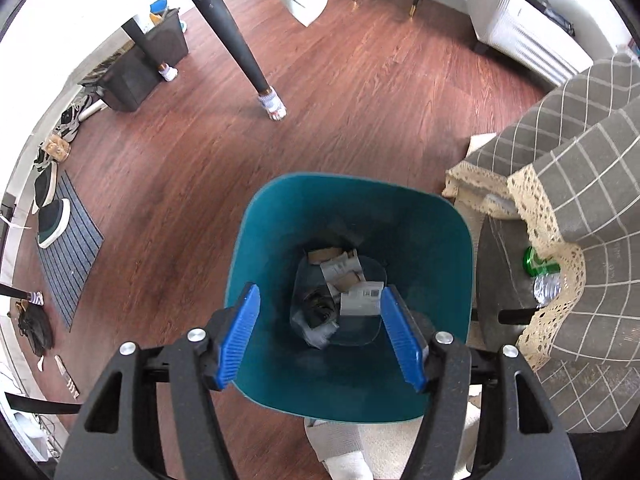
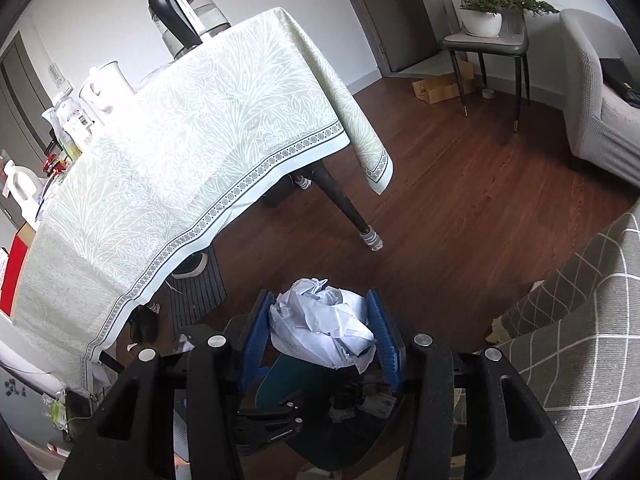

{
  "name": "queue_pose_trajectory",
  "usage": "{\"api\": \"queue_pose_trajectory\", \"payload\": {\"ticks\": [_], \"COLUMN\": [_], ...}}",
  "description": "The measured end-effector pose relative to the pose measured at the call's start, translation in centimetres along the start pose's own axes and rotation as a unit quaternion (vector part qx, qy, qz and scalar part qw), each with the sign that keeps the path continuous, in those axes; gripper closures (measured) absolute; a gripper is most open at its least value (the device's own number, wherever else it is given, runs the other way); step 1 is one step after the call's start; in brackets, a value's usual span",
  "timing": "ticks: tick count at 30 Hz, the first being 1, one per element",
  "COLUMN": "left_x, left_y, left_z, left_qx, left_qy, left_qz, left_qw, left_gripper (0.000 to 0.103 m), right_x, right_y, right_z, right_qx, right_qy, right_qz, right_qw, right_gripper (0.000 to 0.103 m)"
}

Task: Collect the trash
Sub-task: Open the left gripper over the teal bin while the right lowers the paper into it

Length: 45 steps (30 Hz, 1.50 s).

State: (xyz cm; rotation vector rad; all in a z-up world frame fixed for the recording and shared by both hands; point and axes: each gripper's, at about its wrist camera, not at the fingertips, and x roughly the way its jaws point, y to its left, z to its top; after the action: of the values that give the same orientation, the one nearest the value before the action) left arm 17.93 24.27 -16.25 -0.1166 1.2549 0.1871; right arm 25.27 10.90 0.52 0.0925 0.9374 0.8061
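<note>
A teal trash bin (image 1: 280, 216) stands on the wooden floor, seen from above in the left wrist view. Several scraps of paper and cardboard (image 1: 344, 280) lie at its bottom. My left gripper (image 1: 320, 334) is open and empty, its blue pads spread above the bin's opening. My right gripper (image 2: 320, 328) is shut on a crumpled white paper ball (image 2: 320, 326). It holds the ball above the bin (image 2: 280, 376), which shows dimly below, with the left gripper (image 2: 276, 428) beside it.
A table with a pale green cloth (image 2: 180, 140) stands at the left; its black leg (image 1: 228, 36) reaches the floor. A grey checked cloth (image 1: 580, 184) covers furniture at the right, with a green bottle (image 1: 538, 264) under it. Shoes and a mat (image 1: 68, 244) lie left.
</note>
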Motion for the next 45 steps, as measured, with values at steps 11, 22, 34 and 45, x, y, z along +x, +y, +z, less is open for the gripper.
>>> {"api": "queue_pose_trajectory", "payload": {"ticks": [11,22,34,45], "left_x": [-5.7,-11.9,-17.8,-19.9], "left_y": [2.6,3.8,2.6,0.2], "left_z": [0.3,0.7,1.1,0.5], "left_qx": [-0.015,-0.016,-0.017,0.006], "left_qy": [-0.115,-0.211,-0.280,-0.299], "left_qz": [-0.002,0.011,-0.011,-0.028], "left_qw": [0.9932,0.9772,0.9597,0.9538], "left_gripper": [0.037,0.045,0.053,0.057], "right_x": [5.2,10.4,15.8,19.0], "right_y": [0.7,0.6,2.2,2.5], "right_z": [-1.2,-3.9,-9.0,-12.5], "right_qx": [0.002,0.001,-0.065,-0.092], "right_qy": [0.044,0.100,0.182,0.231], "right_qz": [-0.008,-0.025,-0.049,-0.062], "right_qw": [0.999,0.995,0.980,0.967], "right_gripper": [0.054,0.054,0.054,0.054]}}
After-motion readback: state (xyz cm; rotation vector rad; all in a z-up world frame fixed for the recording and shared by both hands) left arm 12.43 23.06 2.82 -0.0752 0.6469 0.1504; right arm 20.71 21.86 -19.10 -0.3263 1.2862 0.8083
